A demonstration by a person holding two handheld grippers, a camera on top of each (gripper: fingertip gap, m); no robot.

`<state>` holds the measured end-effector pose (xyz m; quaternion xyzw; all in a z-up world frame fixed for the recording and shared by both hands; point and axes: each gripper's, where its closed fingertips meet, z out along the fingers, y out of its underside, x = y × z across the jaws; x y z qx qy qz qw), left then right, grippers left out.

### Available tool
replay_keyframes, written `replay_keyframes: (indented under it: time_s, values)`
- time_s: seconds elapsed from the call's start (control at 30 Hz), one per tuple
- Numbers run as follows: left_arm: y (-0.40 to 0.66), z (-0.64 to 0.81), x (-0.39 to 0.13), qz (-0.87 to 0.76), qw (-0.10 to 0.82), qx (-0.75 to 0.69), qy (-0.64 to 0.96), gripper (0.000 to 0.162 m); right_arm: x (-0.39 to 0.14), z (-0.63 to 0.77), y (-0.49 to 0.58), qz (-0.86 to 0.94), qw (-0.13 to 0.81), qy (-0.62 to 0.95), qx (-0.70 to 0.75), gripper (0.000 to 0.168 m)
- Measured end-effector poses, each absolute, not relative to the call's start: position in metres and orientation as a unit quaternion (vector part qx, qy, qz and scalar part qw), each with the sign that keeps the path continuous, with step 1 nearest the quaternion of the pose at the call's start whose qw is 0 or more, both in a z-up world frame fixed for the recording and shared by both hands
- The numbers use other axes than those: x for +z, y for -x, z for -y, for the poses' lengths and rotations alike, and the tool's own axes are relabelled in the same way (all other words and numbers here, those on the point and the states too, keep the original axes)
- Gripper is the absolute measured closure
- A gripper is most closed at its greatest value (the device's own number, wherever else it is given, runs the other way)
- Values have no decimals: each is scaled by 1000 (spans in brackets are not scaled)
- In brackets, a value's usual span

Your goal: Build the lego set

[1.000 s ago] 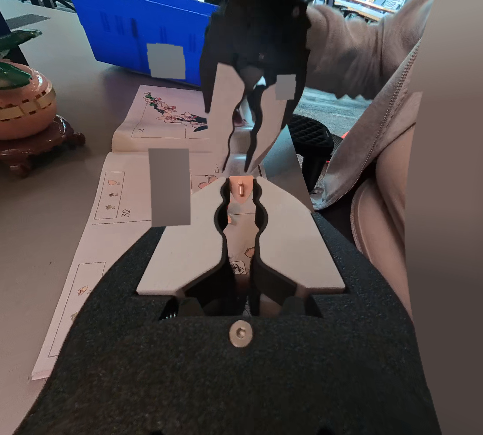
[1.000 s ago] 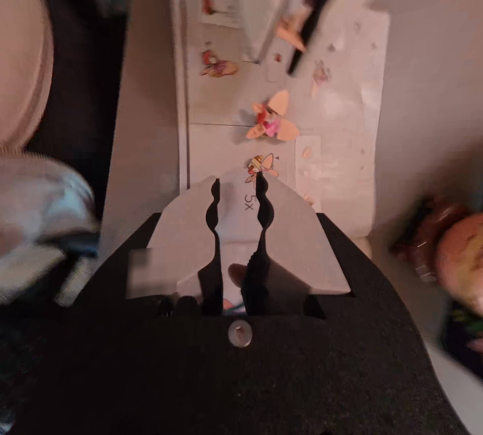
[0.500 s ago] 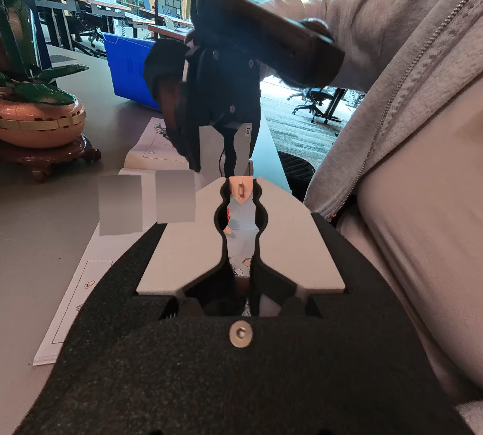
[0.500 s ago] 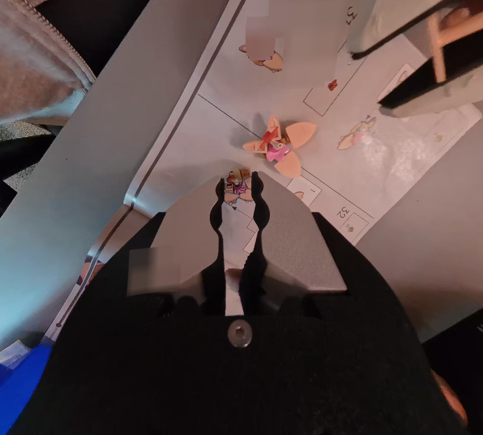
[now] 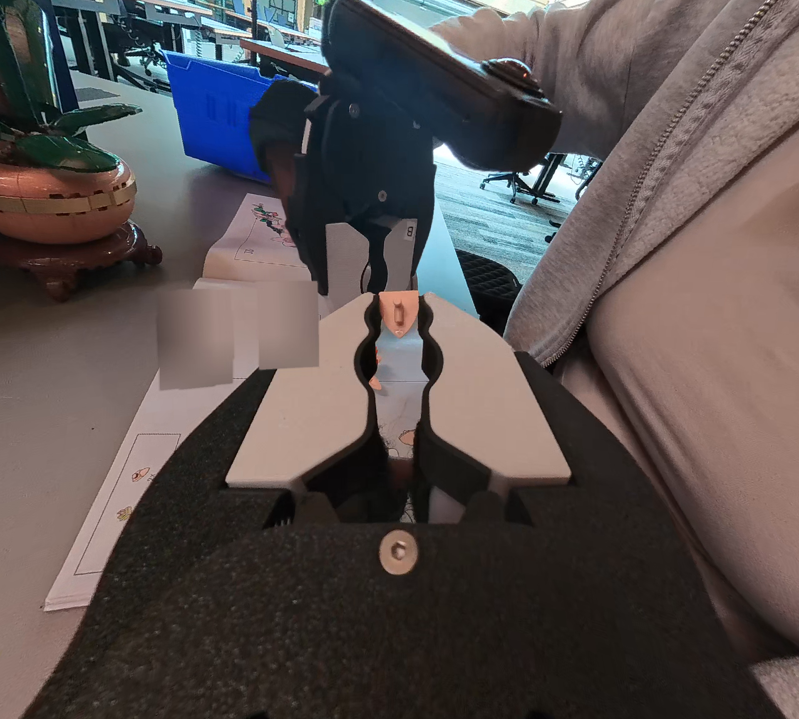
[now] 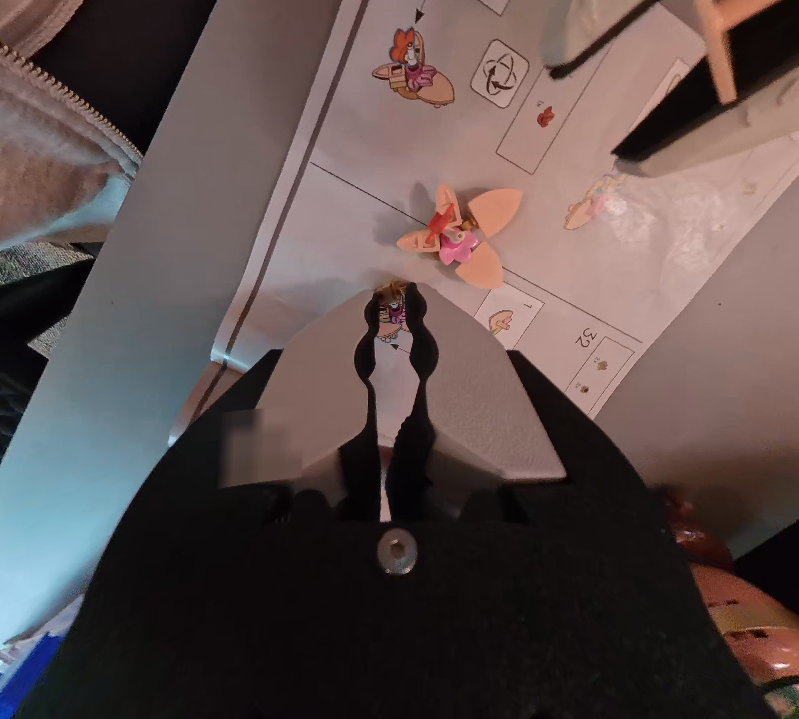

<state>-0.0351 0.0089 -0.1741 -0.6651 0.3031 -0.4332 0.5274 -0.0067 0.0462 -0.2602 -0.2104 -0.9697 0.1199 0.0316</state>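
My left gripper is shut on a small peach petal piece, held by its tips above the open instruction booklet. My right gripper points down at the booklet. Its jaws stand a narrow gap apart and hold nothing. A small flower assembly, with peach petals, a pink centre and a red part, lies on the page just beyond its tips. The left gripper with the petal hangs at the upper right of the right wrist view. The right gripper hangs just ahead of the petal.
A built lego pot with green leaves stands on the table to the left, and shows at the corner of the right wrist view. A blue bin stands behind the booklet. A person's grey hooded sleeve fills the right side. The table edge runs beside the booklet.
The right gripper's jaws have narrowed and it has come lower toward the booklet, near the flower assembly. The left gripper has tilted up and keeps hold of the petal.
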Motion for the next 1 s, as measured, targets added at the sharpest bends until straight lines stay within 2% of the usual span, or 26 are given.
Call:
replay_keyframes:
  time_s: [0.37,0.53,0.67,0.77,0.87,1.0]
  values:
    - [35,-9,-174,-301,527,-437,664,146,-255,-51,3,917,41,358,168,158]
    - [37,-11,-172,-296,539,-428,662,146,-196,-53,26,819,183,436,327,157]
    - [33,-11,-165,-280,542,-451,652,146,-153,-54,33,757,349,403,378,157]
    - [24,-9,-159,-270,535,-481,640,146,-131,-41,31,735,440,344,385,157]
    - [17,1,-144,-269,535,-535,596,146,-119,-27,30,734,487,295,370,157]
    - [16,8,-126,-249,547,-588,542,147,-117,-10,33,742,481,278,375,157]
